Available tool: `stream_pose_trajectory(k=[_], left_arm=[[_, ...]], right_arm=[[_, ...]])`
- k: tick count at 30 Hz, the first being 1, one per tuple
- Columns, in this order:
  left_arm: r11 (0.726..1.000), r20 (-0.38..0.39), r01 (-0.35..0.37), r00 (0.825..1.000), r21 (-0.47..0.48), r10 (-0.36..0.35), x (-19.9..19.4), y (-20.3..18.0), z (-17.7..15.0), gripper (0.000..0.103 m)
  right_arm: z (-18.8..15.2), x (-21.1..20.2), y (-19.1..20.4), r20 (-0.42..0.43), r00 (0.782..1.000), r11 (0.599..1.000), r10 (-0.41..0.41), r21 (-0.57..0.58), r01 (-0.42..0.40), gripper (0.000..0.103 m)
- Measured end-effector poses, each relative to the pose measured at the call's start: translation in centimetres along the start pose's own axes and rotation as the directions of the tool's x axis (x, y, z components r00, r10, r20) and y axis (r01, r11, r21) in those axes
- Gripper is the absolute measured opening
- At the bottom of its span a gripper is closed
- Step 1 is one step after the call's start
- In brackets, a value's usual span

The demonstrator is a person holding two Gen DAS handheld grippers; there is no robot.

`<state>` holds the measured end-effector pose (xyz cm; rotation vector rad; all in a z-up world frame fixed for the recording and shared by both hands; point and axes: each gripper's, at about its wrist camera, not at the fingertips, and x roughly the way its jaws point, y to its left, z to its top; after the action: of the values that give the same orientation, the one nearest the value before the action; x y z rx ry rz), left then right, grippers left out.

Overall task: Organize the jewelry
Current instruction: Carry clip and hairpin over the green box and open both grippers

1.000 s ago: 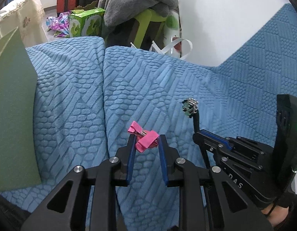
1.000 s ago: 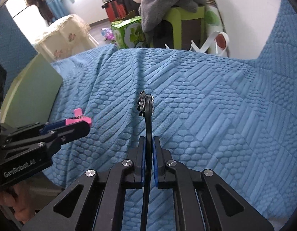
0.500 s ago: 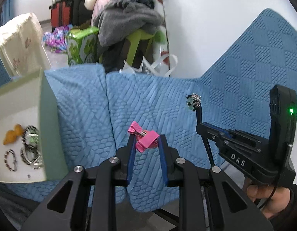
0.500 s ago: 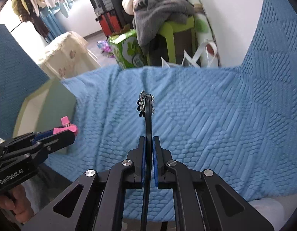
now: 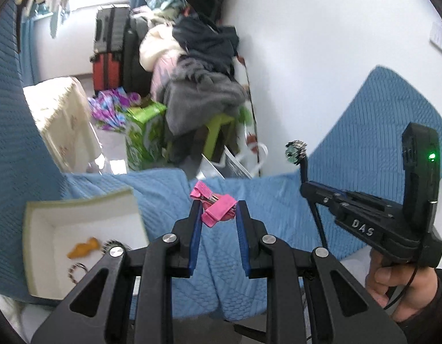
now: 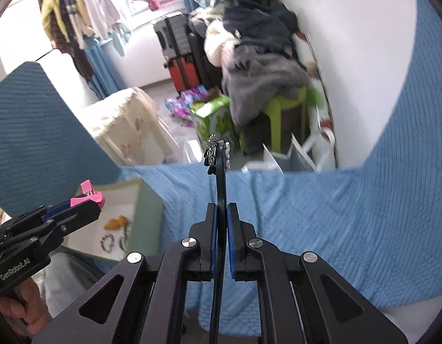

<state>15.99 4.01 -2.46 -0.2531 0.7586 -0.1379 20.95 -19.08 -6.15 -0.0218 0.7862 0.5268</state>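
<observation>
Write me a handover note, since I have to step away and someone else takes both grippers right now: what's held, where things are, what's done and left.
Left gripper: shut on the pink hair clip, held in the air above the blue blanket.
Right gripper: shut on the black headband, jewelled end up.
Open box sits to the left on the blanket.
Done: an orange piece and several bracelets already lie in the box.
Left: put the clip and headband in the box.

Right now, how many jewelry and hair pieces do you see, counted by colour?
Pink: 1, the hair clip in the left gripper
Black: 1, the headband in the right gripper
Orange: 1, a piece in the box
Total: 3; the blurred bracelets in the box are not counted.
</observation>
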Motion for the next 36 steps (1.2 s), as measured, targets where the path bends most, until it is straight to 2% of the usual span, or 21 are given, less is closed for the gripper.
stream_pose_trajectory(k=[8,13,19,23,30,36], left_arm=[[0.997,0.085,-0.083,0.993,0.007,0.082,-4.3,3.6,1.2,0.024],[0.991,0.095,-0.133,0.986,-0.024,0.135,-5.5,6.8,0.6,0.024],[0.980,0.056,-0.181,0.981,-0.083,0.186,-4.7,10.9,-1.2,0.024],[0.972,0.004,-0.198,0.980,-0.129,0.200,-3.3,13.6,-2.6,0.024],[0.959,-0.079,-0.208,0.977,-0.194,0.196,0.4,16.8,-4.4,0.024],[0.952,-0.145,-0.208,0.973,-0.224,0.179,3.2,18.5,-5.8,0.024]], right_arm=[[3.6,-1.8,5.6,0.085,0.995,0.996,0.044,-0.085,-0.037,0.005],[4.4,0.4,9.0,0.062,0.992,0.989,0.113,-0.103,-0.106,0.005],[3.3,5.2,13.3,-0.016,0.986,0.977,0.163,-0.137,-0.164,0.005],[1.9,8.4,14.9,-0.082,0.981,0.973,0.179,-0.137,-0.189,0.005],[-0.8,13.4,17.0,-0.197,0.963,0.966,0.183,-0.147,-0.214,0.005],[-2.8,17.4,17.1,-0.286,0.942,0.967,0.178,-0.127,-0.221,0.005]])
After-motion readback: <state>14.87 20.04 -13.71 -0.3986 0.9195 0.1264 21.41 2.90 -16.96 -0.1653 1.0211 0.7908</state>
